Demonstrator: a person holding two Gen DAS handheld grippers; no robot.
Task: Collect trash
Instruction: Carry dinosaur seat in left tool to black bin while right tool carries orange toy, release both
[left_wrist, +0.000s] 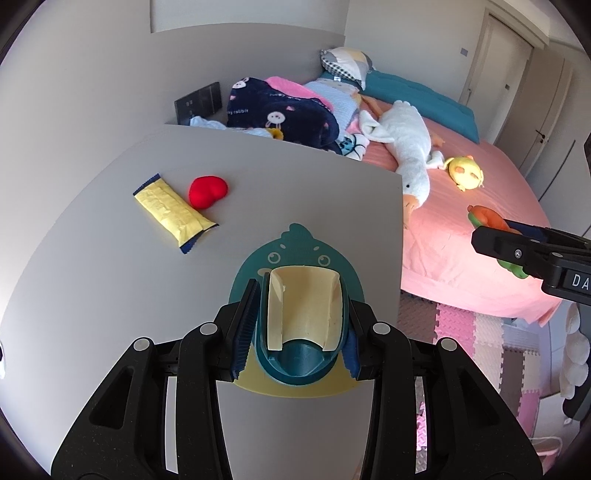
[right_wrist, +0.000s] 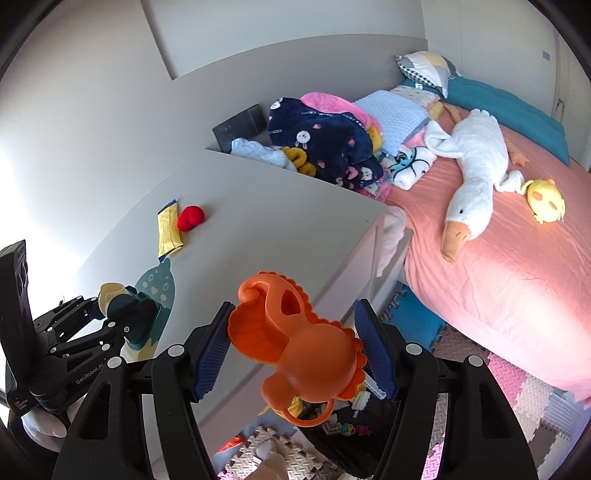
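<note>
Teal plastic dustpan (left_wrist: 301, 354) clamped in left gripper (left_wrist: 295, 332); right gripper (right_wrist: 295, 343) holds glossy orange brush (right_wrist: 295, 350); crinkled yellow wrapper (left_wrist: 173, 208) on smooth tabletop (left_wrist: 277, 184).

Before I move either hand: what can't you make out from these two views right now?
- Teal dustpan, left wrist view: its handle end sits hidden between the left gripper fingers.
- Orange toy, right wrist view: the right gripper pad contact on the right is unclear.
- Yellow wrapper: print too small to read.
- Floor clutter, right wrist view: hidden behind the toy.
</note>
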